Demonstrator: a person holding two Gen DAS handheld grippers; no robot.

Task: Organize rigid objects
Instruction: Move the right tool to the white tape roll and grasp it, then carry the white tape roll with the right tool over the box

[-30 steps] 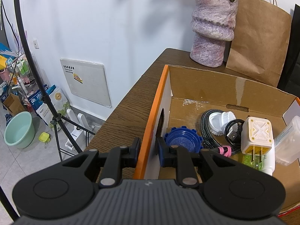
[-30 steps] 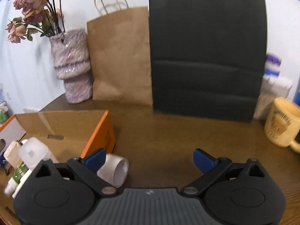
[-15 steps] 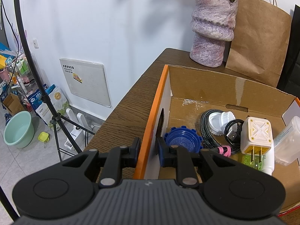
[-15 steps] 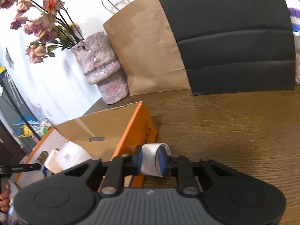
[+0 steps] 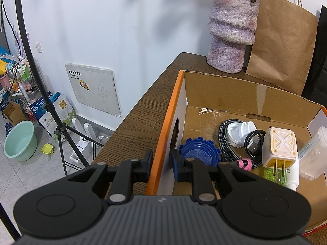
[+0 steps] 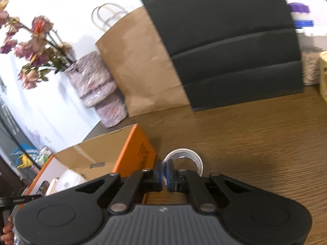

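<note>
- On the wooden table (image 6: 255, 134), the biggest task item is the cardboard box (image 5: 235, 102) with its orange outer wall; it stands in front of the mottled purple vase (image 5: 231, 34) and the brown paper bag (image 5: 280, 51).
- The left gripper (image 5: 161, 164) is clenched on the box's orange side wall, one pad outside and one inside, just as it was a second ago; in my judgement it steadies the box for loading.
- The right gripper (image 6: 163, 174) has changed most: a second ago its jaws stood wide, and now they are pinched onto the near wall of the white tape roll (image 6: 184, 160), one pad outside the ring and one inside.
- That roll sits on the table just beside the box's orange corner, outside it; whether it has left the wood, I cannot tell, since the view is blurred.
- Already inside the box lie a white charger plug (image 5: 280, 147), a clear plastic case (image 5: 312, 155), a braided cable (image 5: 222, 138), a blue ridged lid (image 5: 199, 153) and white caps (image 5: 241, 130).
- The fresh pinch suggests the roll is the next thing to go in: lift it over the orange rim and drop it among the rest.
- A thin-wall pinch may let the ring swing.
</note>
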